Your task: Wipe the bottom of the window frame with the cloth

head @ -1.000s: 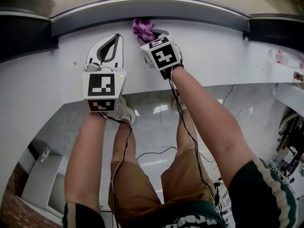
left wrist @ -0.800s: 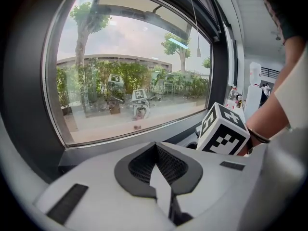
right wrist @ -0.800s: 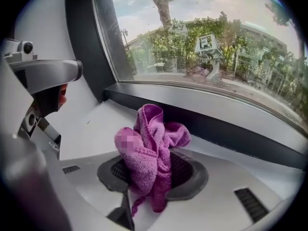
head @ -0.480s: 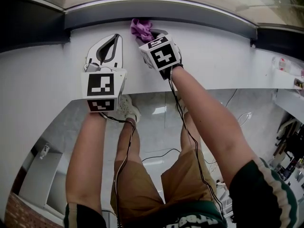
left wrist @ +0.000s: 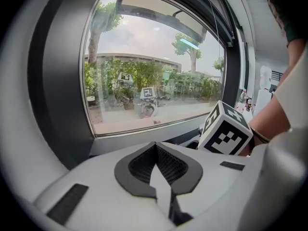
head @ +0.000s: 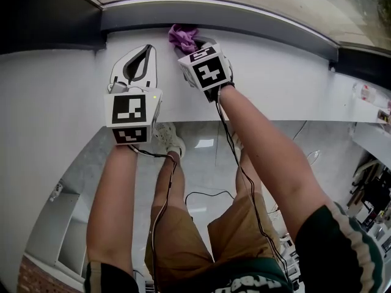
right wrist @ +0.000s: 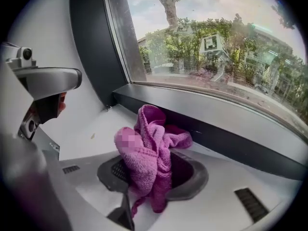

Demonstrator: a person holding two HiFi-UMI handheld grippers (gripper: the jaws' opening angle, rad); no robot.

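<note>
A crumpled purple cloth (head: pixel 183 36) (right wrist: pixel 149 150) is clamped in my right gripper (head: pixel 194 43) (right wrist: pixel 150 173), which is shut on it. The cloth's far end rests against the dark bottom rail of the window frame (head: pixel 244 14) (right wrist: pixel 216 129), on the white sill (head: pixel 275 72). My left gripper (head: pixel 138 66) (left wrist: pixel 158 171) lies on the sill to the left of the right one, jaws shut with nothing between them, its tips short of the frame (left wrist: pixel 139 138). The right gripper's marker cube (left wrist: pixel 225 129) shows at the right of the left gripper view.
The window glass (right wrist: pixel 216 47) (left wrist: pixel 154 71) rises above the rail. A dark vertical frame post (right wrist: pixel 91 47) stands at the left. Small objects (head: pixel 366 93) sit on the sill at the far right. Below the sill lie the floor, cables and the person's legs (head: pixel 201 212).
The head view has shifted slightly, so the frame sits a bit differently. Both grippers and the cloth keep almost the same places on the sill.
</note>
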